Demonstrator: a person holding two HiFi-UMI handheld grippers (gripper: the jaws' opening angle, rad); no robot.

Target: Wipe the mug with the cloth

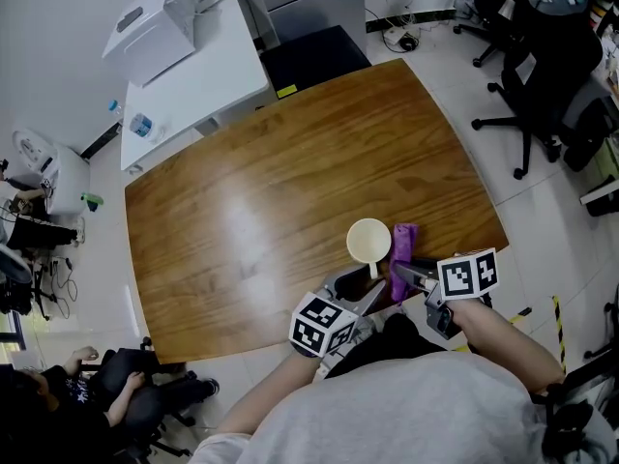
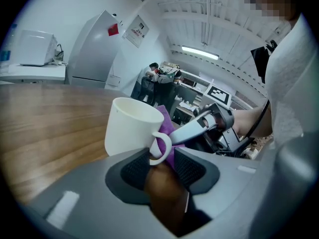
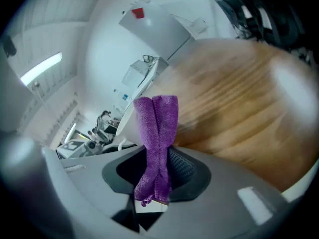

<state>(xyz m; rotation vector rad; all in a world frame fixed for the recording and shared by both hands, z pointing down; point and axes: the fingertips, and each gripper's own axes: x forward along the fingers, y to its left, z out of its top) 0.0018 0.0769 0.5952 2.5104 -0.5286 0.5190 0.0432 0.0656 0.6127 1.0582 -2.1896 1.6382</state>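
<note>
Left gripper (image 1: 370,282) first: its jaws stand wide apart, and the mug's handle sits in the gap between them. In the left gripper view (image 2: 162,156) the white loop of the handle lies close against one dark pad (image 2: 133,169), with a clear gap to the other pad, so nothing is clamped.

Over to the right gripper (image 1: 399,272), and that one is closed tight. The right gripper view (image 3: 159,157) shows the purple cloth (image 3: 158,128) pinched between the ribbed pads, a folded strip rising out past the fingertips and a short tail hanging behind them.

Now the mug (image 1: 368,242): white, upright, mouth open to the ceiling, standing on the wooden tabletop (image 1: 290,182) close to its near edge and toward the near right corner. Its handle points back at the person. From the left gripper view the mug (image 2: 132,126) stands square on the wood, with the cloth (image 2: 168,117) peeking out behind the handle.

From the head view the cloth (image 1: 403,245) hangs just beside the mug's right side; whether it actually touches the wall I cannot tell. Both grippers come in from the near edge, close together, angled downward at the mug.

Beyond the far left corner stands a white side table (image 1: 193,75), and a black office chair (image 1: 542,75) sits off to the right.
</note>
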